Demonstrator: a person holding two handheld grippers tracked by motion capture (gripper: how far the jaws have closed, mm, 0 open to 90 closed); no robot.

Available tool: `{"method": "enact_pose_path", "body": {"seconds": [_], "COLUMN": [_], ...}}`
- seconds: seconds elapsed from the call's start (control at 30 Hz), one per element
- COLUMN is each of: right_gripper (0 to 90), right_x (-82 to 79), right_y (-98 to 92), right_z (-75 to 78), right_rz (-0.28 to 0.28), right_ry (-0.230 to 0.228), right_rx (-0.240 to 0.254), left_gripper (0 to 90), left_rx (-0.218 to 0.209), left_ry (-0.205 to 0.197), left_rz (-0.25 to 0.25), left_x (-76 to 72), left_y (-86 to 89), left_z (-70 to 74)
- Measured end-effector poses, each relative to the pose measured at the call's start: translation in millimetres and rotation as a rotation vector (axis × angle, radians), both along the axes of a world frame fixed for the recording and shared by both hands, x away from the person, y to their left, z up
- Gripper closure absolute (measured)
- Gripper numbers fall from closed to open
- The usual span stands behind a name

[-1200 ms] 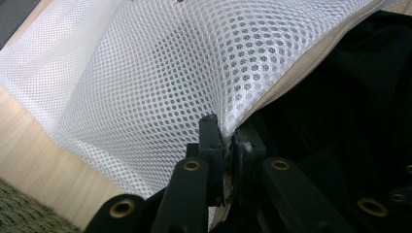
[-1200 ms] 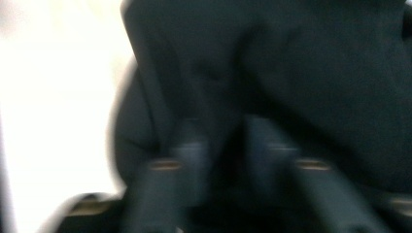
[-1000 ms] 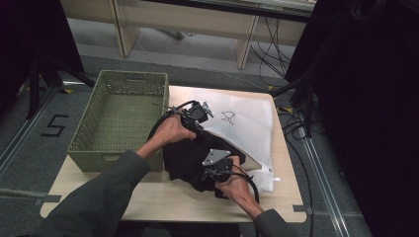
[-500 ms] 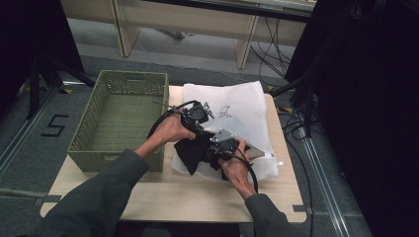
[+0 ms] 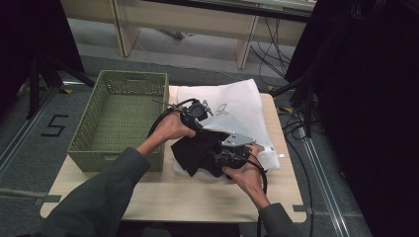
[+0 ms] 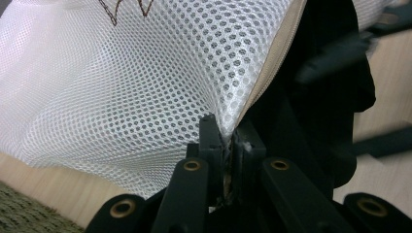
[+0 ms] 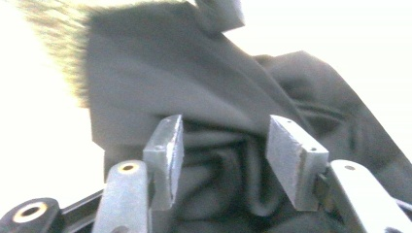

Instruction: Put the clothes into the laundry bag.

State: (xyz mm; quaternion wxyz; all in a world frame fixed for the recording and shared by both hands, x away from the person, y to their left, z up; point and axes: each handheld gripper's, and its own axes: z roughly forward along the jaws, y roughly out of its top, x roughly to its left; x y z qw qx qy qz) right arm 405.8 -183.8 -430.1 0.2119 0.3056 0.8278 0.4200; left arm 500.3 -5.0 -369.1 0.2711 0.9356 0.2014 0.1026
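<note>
- Worktop (image 5: 163, 197): green basket (image 5: 118, 123) at its left, white mesh bag (image 5: 237, 111) toward the back right.
- Mesh bag: my left hand-held gripper (image 6: 226, 145) is clamped on its zipped rim, lifting the mouth.
- Black cloth (image 5: 197, 150): half in the mouth, directly ahead of my right hand-held gripper (image 7: 223, 160).
- Right jaws have just been opening; folds lie between, pads not pressing.
- Basket stands clear.

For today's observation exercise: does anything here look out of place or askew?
Yes: the black garment hangs half out of the white mesh bag, bunched at its opening, which the left gripper pinches by the edge.
</note>
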Motion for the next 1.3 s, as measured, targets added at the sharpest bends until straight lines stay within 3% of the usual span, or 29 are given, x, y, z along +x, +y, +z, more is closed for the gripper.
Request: {"method": "enact_pose_path", "body": {"seconds": [0.07, 0.1, 0.17, 0.33, 0.43, 0.47, 0.5, 0.53, 0.63, 0.67, 0.7, 0.77, 0.8, 0.93, 1.07, 1.1, 1.13, 1.17, 1.3], "right_gripper": [44.3, 42.1, 40.4, 33.1, 27.5, 28.3, 29.2, 29.0, 38.5, 46.8, 55.5, 74.8, 81.0, 86.2, 86.2, 86.3, 86.2, 86.2, 86.2], "right_x": [-9.0, -13.8, -18.0, -14.8, -9.0, -6.8, -3.0, -0.2, 8.1, 12.6, 14.0, 19.0, 20.7, 21.4, 18.9, 21.6, 23.2, 28.7, 40.9], "right_y": [6.3, 13.3, 26.8, 55.4, 68.9, 72.6, 75.3, 78.4, 84.2, 84.7, 84.6, 82.3, 80.1, 70.7, 54.5, 49.4, 44.7, 39.1, 30.4], "right_z": [2.5, 1.0, -3.1, -17.8, -26.4, -29.9, -33.9, -39.2, -51.8, -56.7, -58.8, -62.8, -62.9, -59.7, -48.1, -46.1, -44.3, -41.9, -43.4], "right_rz": [0.061, 0.070, 0.098, 0.167, 0.168, 0.171, 0.173, 0.162, 0.152, 0.143, 0.147, 0.177, 0.176, 0.131, 0.065, 0.043, 0.019, 0.022, -0.080], "right_ry": [-0.018, -0.005, -0.023, -0.052, -0.080, -0.072, -0.100, -0.100, -0.030, 0.015, 0.031, -0.009, -0.004, -0.006, -0.053, -0.088, -0.084, -0.119, -0.125], "right_rx": [0.003, 0.014, 0.007, -0.066, -0.117, -0.141, -0.190, -0.225, -0.290, -0.267, -0.265, -0.296, -0.293, -0.259, -0.235, -0.235, -0.236, -0.246, -0.238], "left_gripper": [84.5, 84.5, 84.5, 84.4, 84.4, 84.3, 84.3, 84.3, 84.2, 84.2, 84.2, 84.2, 84.2, 84.3, 84.6, 84.6, 84.8, 84.8, 84.9], "left_rx": [-0.003, -0.002, -0.003, 0.002, -0.017, -0.017, -0.016, -0.015, -0.008, -0.005, 0.000, -0.001, 0.003, -0.003, -0.008, 0.010, 0.011, 0.008, 0.009], "left_ry": [0.006, 0.012, 0.016, 0.028, 0.043, 0.046, 0.050, 0.050, 0.049, 0.052, 0.053, 0.052, 0.053, 0.046, 0.047, 0.041, 0.043, 0.044, 0.051], "left_rz": [0.002, 0.003, 0.007, 0.005, 0.015, 0.014, 0.014, 0.014, 0.005, 0.004, 0.004, 0.004, 0.000, 0.001, 0.002, -0.017, -0.020, -0.026, -0.039], "left_x": [1.3, 2.1, 2.9, 5.2, 6.4, 6.6, 6.6, 6.4, 7.1, 7.1, 7.2, 7.1, 7.2, 6.4, 3.8, 3.9, 2.8, 1.7, -1.3], "left_y": [0.1, 0.3, 0.4, 1.4, 0.7, 0.2, -0.3, -1.0, -1.8, -1.7, -1.6, -1.3, -0.9, 0.1, 0.7, 1.5, 1.4, 1.3, 1.1], "left_z": [-0.1, 0.0, -0.2, 0.3, -1.4, -1.7, -1.9, -2.1, -3.0, -3.3, -3.7, -3.9, -3.5, -2.1, -1.7, -0.7, -0.7, -1.0, -1.8]}}
